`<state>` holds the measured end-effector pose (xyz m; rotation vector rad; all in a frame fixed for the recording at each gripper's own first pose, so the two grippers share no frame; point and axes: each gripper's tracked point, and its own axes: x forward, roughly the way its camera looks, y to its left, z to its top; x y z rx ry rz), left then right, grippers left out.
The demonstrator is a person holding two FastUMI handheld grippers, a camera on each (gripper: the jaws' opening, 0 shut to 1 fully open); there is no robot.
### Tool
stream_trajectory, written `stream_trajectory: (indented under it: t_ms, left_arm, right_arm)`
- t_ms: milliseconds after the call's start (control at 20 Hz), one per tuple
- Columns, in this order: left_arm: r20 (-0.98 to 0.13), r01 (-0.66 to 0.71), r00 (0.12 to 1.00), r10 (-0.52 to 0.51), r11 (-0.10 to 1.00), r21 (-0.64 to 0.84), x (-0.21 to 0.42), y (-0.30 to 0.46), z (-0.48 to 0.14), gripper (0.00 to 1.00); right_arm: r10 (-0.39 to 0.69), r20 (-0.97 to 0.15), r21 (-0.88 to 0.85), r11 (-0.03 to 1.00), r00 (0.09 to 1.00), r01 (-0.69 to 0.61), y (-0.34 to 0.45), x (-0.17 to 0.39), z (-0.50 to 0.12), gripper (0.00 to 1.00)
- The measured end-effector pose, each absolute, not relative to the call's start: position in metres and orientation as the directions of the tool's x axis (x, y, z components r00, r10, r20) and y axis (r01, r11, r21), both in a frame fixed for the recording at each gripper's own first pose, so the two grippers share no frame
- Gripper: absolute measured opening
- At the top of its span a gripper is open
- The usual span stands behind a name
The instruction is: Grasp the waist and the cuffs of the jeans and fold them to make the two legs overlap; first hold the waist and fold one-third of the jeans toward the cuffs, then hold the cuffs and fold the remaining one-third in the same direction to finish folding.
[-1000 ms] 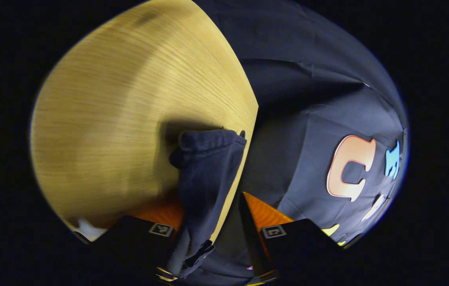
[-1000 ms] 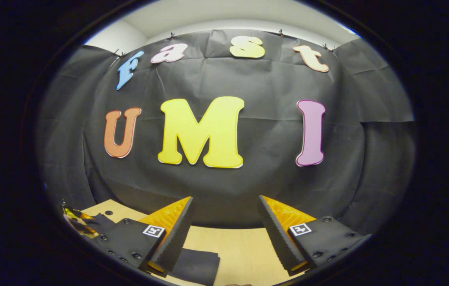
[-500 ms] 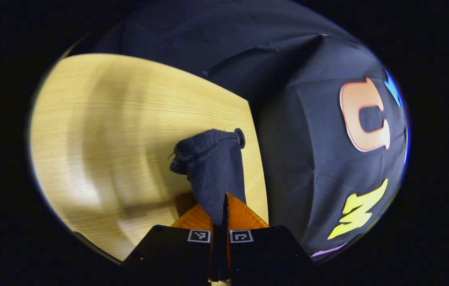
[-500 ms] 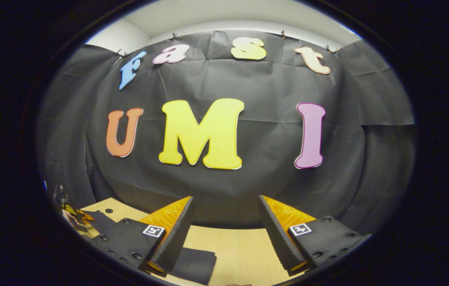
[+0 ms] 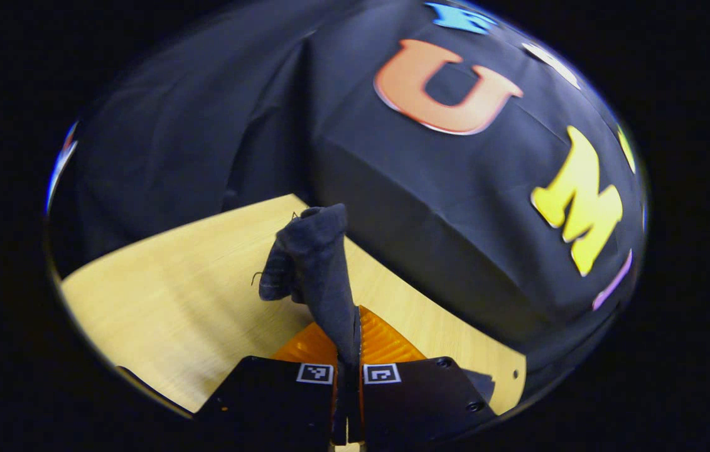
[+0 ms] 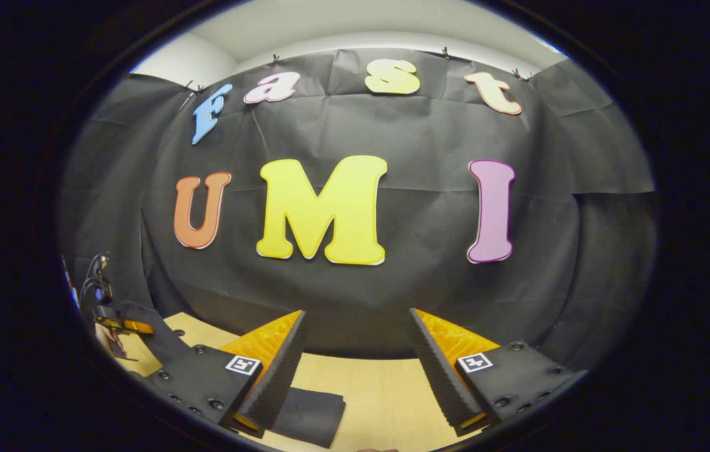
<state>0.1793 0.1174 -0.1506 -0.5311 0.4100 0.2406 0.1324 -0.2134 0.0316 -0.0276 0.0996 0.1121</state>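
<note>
jeans (image 5: 314,263) pinched in left tool (image 5: 348,351), rising ahead of it.

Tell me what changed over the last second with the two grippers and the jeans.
The left gripper closed on the jeans and has swung, lifting that end off the table. The right gripper stayed open above the table, with dark cloth lying under its left finger.

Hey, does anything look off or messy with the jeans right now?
Only the jeans: the left gripper is shut on a bunched, twisted end lifted off the table, not a flat edge. The right gripper hangs open, holding nothing.
</note>
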Motion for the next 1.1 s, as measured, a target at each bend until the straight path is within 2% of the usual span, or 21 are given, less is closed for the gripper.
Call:
stream_trajectory:
  t_ms: [150, 300, 350, 400, 450, 500, 550, 600, 800, 850, 1100]
  left_arm:
    - [-0.389, -0.2, 0.918, 0.081, 0.94, -0.277, 0.183, 0.083, -0.118, 0.04]
    - [-0.355, -0.092, 0.934, 0.023, 0.979, -0.18, 0.185, 0.049, -0.094, 0.04]
    - [-0.349, -0.063, 0.937, 0.007, 0.987, -0.151, 0.187, 0.038, -0.088, 0.0]
    - [-0.344, -0.037, 0.939, -0.01, 0.991, -0.128, 0.189, 0.025, -0.084, 0.04]
    - [-0.341, -0.012, 0.94, -0.026, 0.994, -0.11, 0.19, 0.013, -0.085, 0.04]
    - [-0.339, 0.012, 0.94, -0.045, 0.995, -0.1, 0.191, 0.002, -0.084, 0.04]
    - [-0.339, 0.033, 0.939, -0.063, 0.995, -0.095, 0.191, -0.009, -0.085, 0.04]
    - [-0.343, 0.053, 0.936, -0.079, 0.995, -0.086, 0.19, -0.023, -0.086, 0.04]
    - [-0.361, 0.165, 0.919, -0.159, 0.986, -0.015, 0.186, -0.08, -0.089, 0.04]
    - [-0.368, 0.19, 0.913, -0.175, 0.982, 0.004, 0.185, -0.093, -0.092, 0.04]
    - [-0.433, 0.297, 0.87, -0.235, 0.951, 0.082, 0.179, -0.149, -0.124, 0.04]
  right_arm:
    - [0.11, -0.103, -0.015, 0.994, 0.989, -0.113, -0.216, 0.13, 0.03, 0.98]
    - [0.103, -0.102, -0.015, 0.994, 0.99, -0.105, -0.223, 0.128, 0.03, 0.93]
    - [0.1, -0.102, -0.008, 0.995, 0.99, -0.101, -0.226, 0.127, 0.029, 0.93]
    - [0.095, -0.102, -0.002, 0.995, 0.99, -0.095, -0.23, 0.127, 0.029, 0.98]
    - [0.089, -0.103, 0.002, 0.996, 0.991, -0.089, -0.234, 0.126, 0.028, 0.98]
    - [0.083, -0.103, 0.004, 0.997, 0.991, -0.083, -0.239, 0.125, 0.028, 0.93]
    - [0.076, -0.104, 0.005, 0.997, 0.992, -0.076, -0.244, 0.124, 0.027, 0.93]
    - [0.068, -0.115, 0.004, 0.998, 0.991, -0.068, -0.249, 0.123, 0.024, 0.98]
    - [0.043, -0.124, 0.022, 0.999, 0.991, -0.04, -0.267, 0.118, 0.018, 0.98]
    - [0.038, -0.125, 0.023, 0.999, 0.991, -0.035, -0.271, 0.117, 0.016, 0.93]
    - [0.023, -0.128, 0.034, 0.999, 0.991, -0.019, -0.29, 0.114, 0.014, 0.93]
